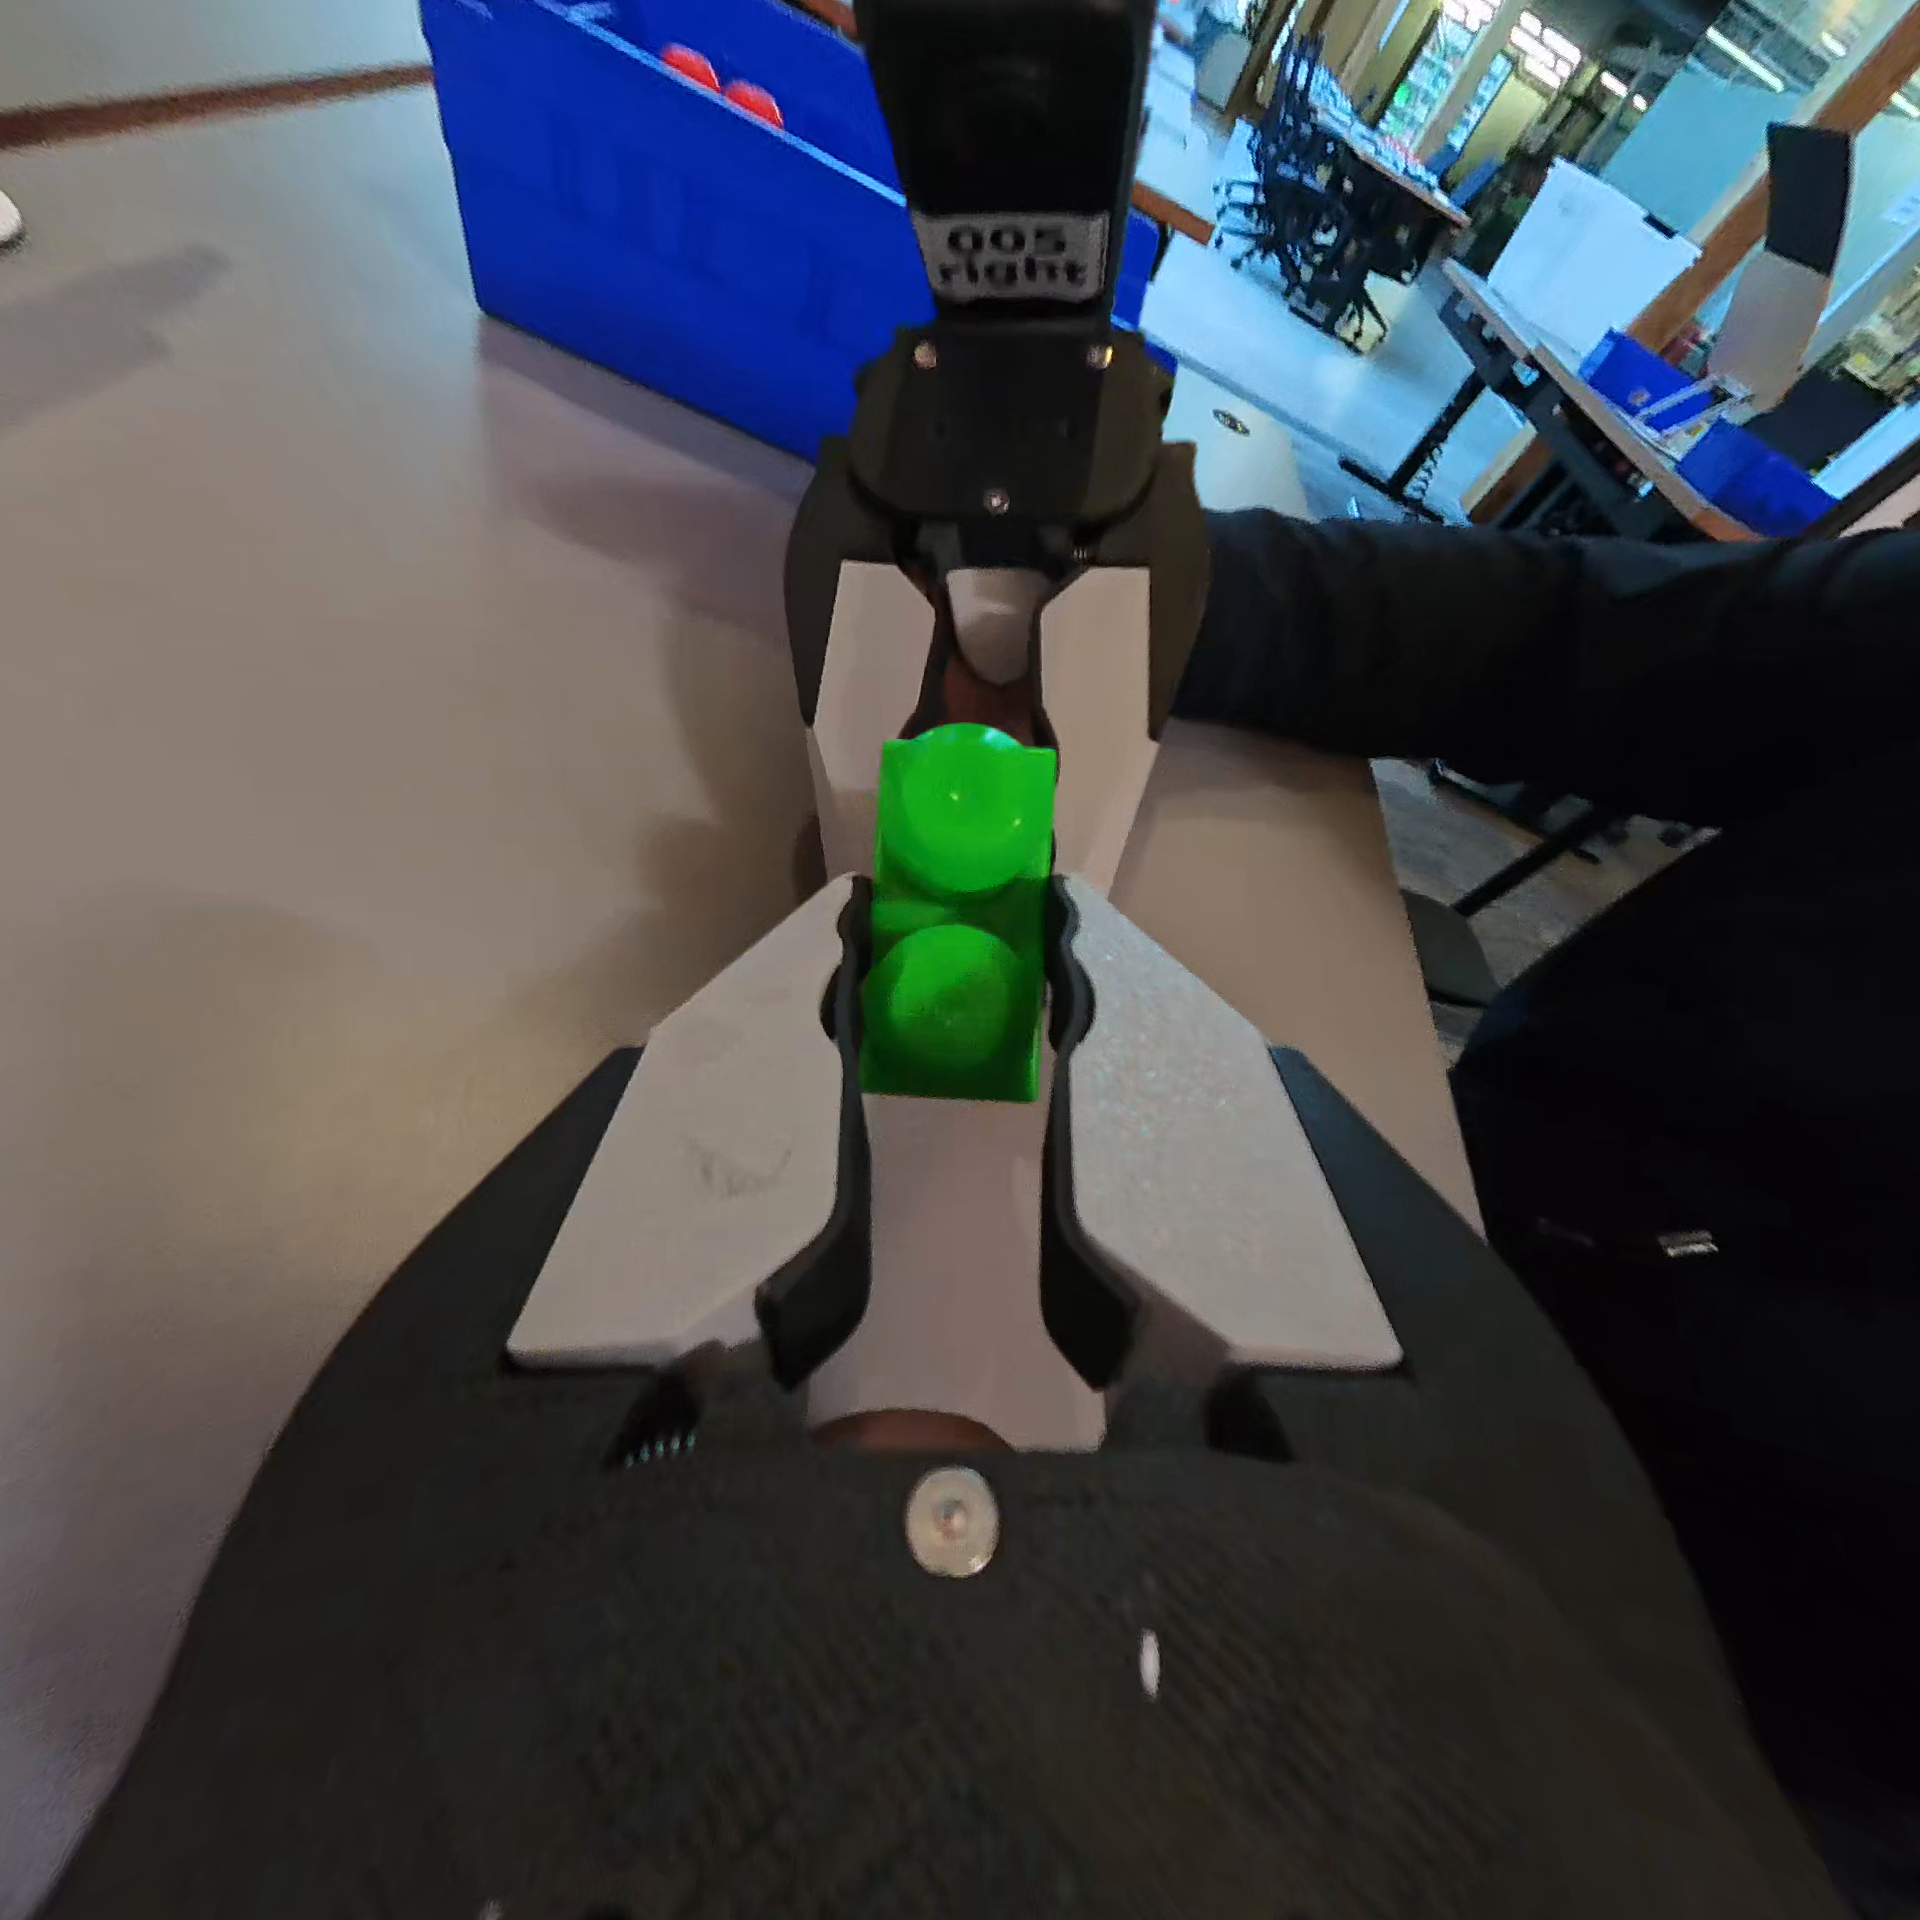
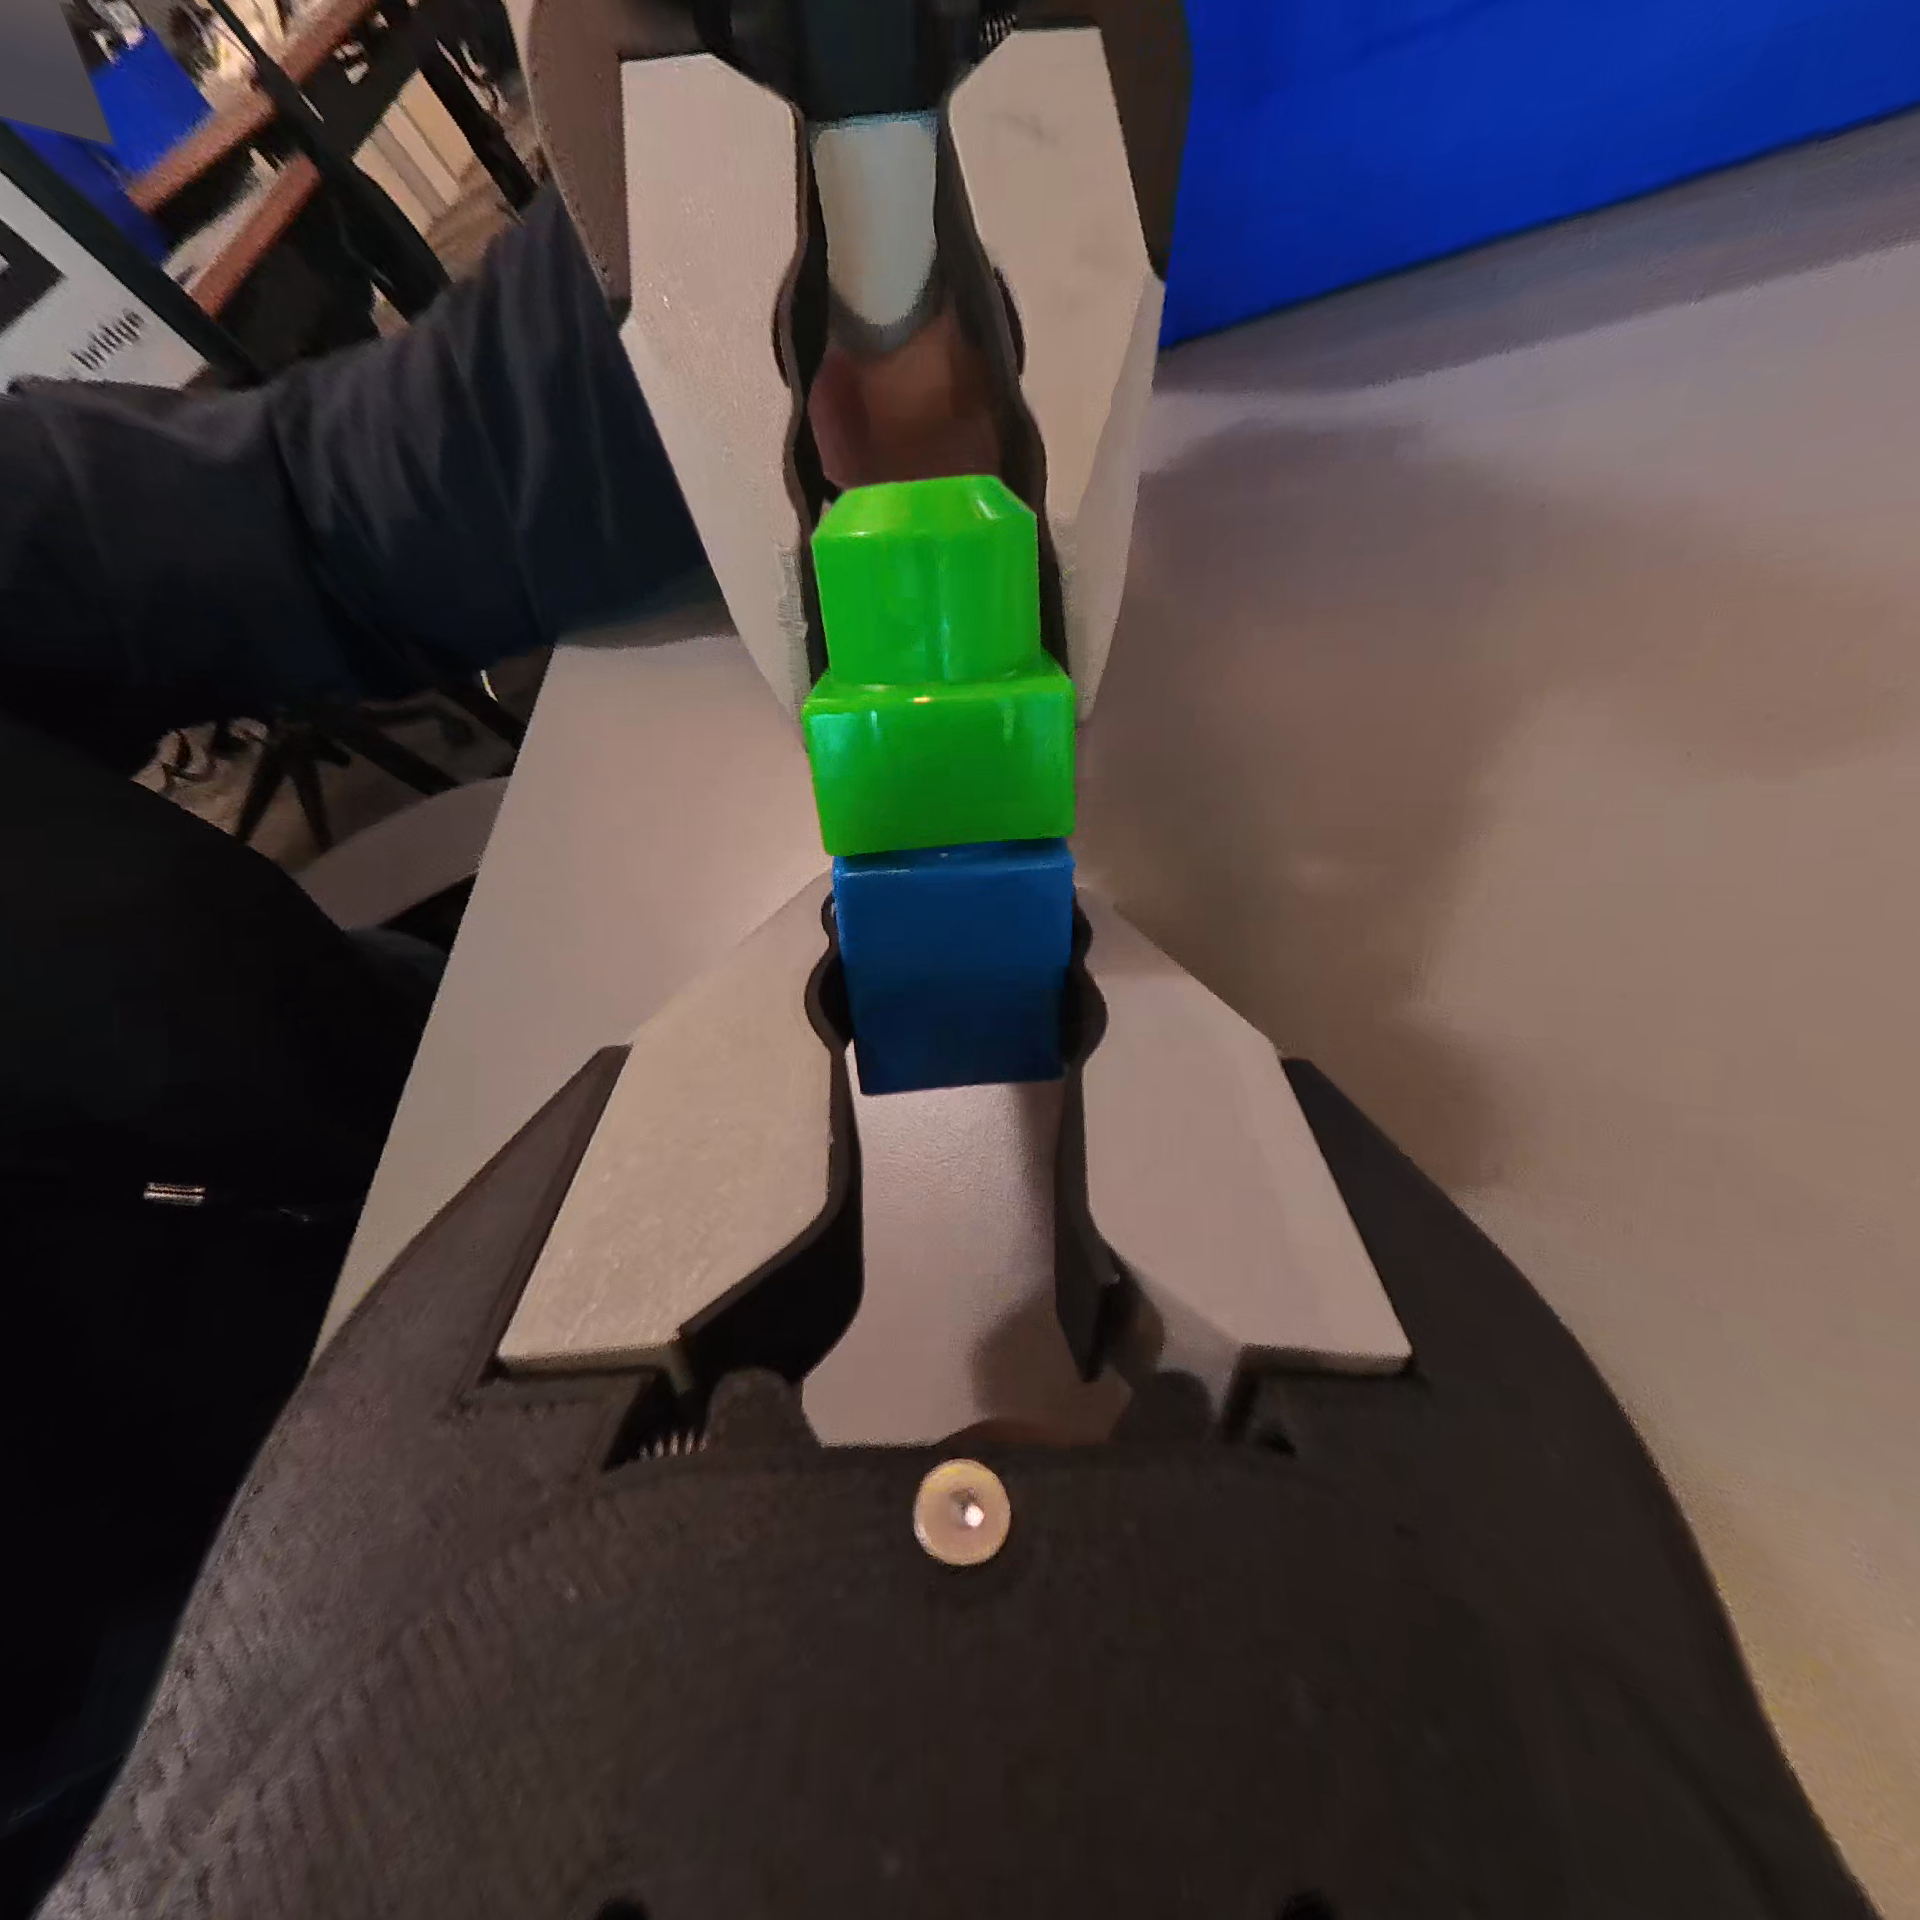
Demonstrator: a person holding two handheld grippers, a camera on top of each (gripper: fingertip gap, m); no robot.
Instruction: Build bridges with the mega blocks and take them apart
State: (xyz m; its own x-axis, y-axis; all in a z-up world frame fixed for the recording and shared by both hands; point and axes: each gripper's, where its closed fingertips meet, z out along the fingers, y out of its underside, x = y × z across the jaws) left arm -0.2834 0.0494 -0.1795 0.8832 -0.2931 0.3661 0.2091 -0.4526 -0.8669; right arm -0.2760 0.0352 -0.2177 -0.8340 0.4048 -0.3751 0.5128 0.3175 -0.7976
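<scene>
My left gripper (image 1: pixel 954 896) is shut on a green mega block (image 1: pixel 951 966) whose two studs face the left wrist camera. My right gripper (image 2: pixel 956 916) is shut on a blue block (image 2: pixel 951 977). The green block (image 2: pixel 940 764) sits pressed end to end against the blue one, between the two grippers, which face each other tip to tip. The right gripper's fingers (image 1: pixel 1101 675) show beyond the green block in the left wrist view, where the blue block is hidden. The left gripper's fingers (image 2: pixel 707 436) flank the green block's far end in the right wrist view.
A blue bin (image 1: pixel 675 239) with red blocks (image 1: pixel 717 83) stands on the pale table (image 1: pixel 312 727) behind the grippers; it also shows in the right wrist view (image 2: pixel 1507 135). A person's dark sleeve (image 1: pixel 1558 644) lies at the table's edge (image 1: pixel 1392 935). The tips of both grippers are at nearly the same place.
</scene>
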